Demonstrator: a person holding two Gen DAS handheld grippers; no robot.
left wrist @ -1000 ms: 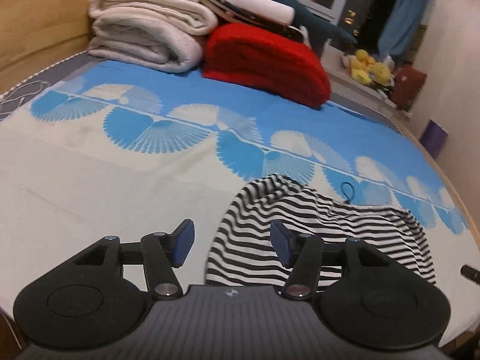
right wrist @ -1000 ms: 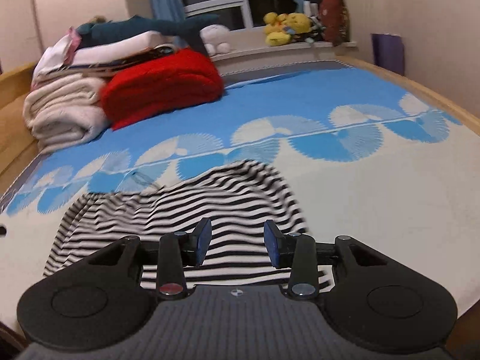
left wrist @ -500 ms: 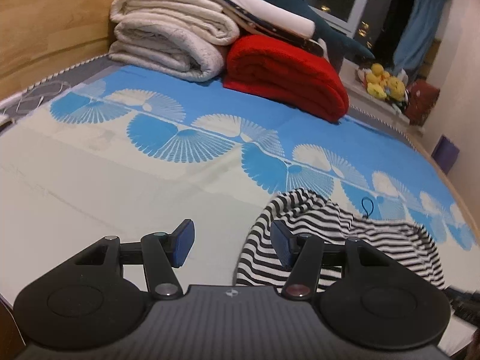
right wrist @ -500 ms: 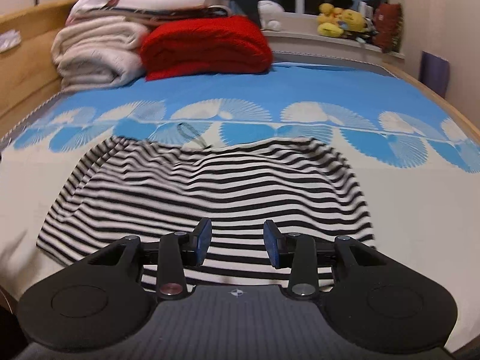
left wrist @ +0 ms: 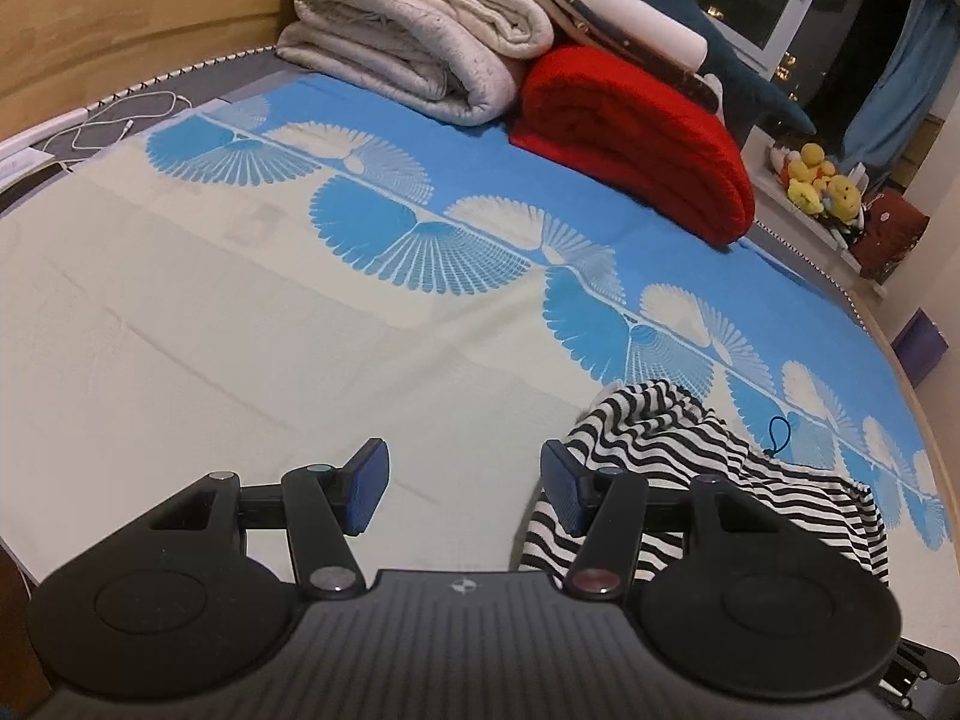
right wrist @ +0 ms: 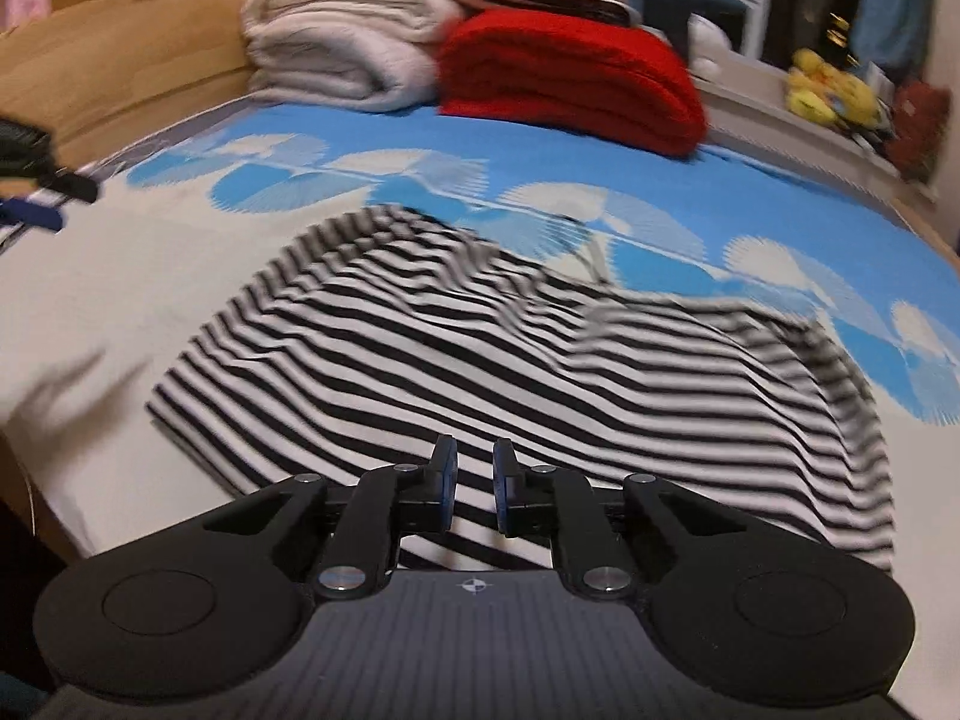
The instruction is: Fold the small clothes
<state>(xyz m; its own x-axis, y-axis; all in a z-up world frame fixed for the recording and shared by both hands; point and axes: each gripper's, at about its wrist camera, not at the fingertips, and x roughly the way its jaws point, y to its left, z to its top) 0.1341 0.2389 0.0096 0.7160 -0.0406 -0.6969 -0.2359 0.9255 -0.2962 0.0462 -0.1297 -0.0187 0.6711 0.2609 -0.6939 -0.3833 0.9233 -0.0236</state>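
Observation:
A black-and-white striped garment point(right wrist: 528, 348) lies spread on the bed; in the left wrist view its edge point(left wrist: 672, 456) shows at lower right. My left gripper point(left wrist: 462, 489) is open and empty over the cream part of the bedspread, left of the garment. My right gripper point(right wrist: 473, 489) hovers over the garment's near edge, its blue pads a narrow gap apart with nothing between them. The left gripper shows at the far left edge of the right wrist view point(right wrist: 30, 180).
The bedspread point(left wrist: 300, 312) is cream and blue with fan patterns. Folded cream blankets point(left wrist: 420, 42) and a red blanket point(left wrist: 636, 132) stand at the back. A white cable point(left wrist: 120, 120) lies at far left. A small dark loop point(left wrist: 778, 435) lies by the garment. Plush toys point(left wrist: 822, 180) sit on the sill.
The left gripper has swung left, away from the garment, and stays open. The right gripper has moved over the garment's near edge and its fingers have narrowed.

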